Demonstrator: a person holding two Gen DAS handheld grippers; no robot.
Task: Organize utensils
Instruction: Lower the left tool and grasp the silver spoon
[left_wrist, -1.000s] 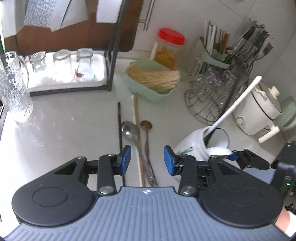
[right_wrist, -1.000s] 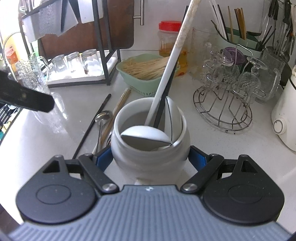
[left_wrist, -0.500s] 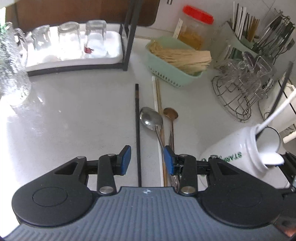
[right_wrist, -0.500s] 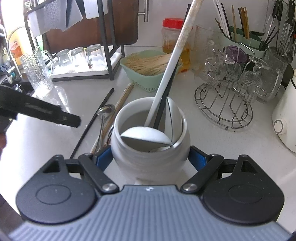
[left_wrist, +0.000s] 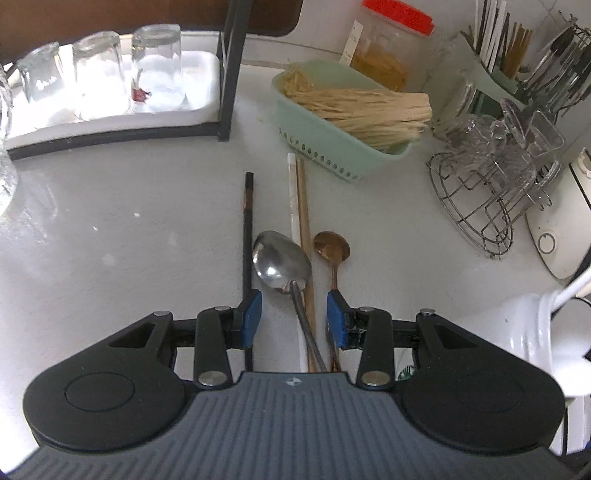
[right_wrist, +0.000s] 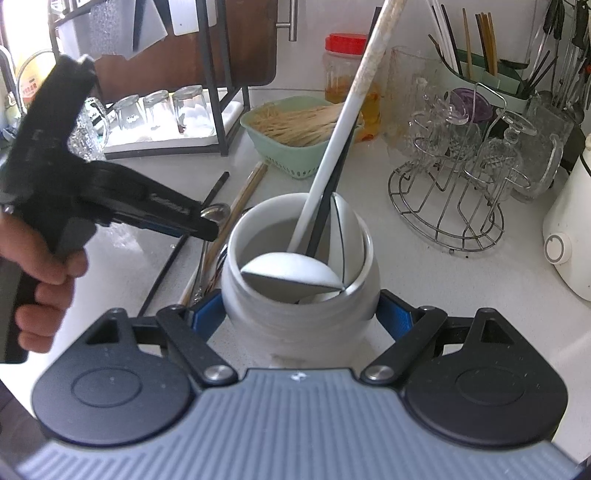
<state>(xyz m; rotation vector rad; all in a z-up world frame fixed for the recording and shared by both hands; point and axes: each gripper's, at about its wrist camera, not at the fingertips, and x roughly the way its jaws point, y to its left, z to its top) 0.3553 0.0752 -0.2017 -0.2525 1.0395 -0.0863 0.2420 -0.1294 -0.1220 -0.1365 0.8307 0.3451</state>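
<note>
Item: my left gripper (left_wrist: 294, 320), jaws spread astride the steel spoon (left_wrist: 284, 263) handle, should pinch it alone; right gripper (right_wrist: 300, 320) clamps the jar (right_wrist: 299, 284).

White counter (left_wrist: 110, 229): spoons (left_wrist: 280, 258), chopsticks (left_wrist: 247, 221), green basket (left_wrist: 332, 147), wire rack (left_wrist: 487, 206)

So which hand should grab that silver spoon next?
Left, probably: the left gripper has open jaws astride the silver spoon, while the right gripper is shut on the white jar.
</note>
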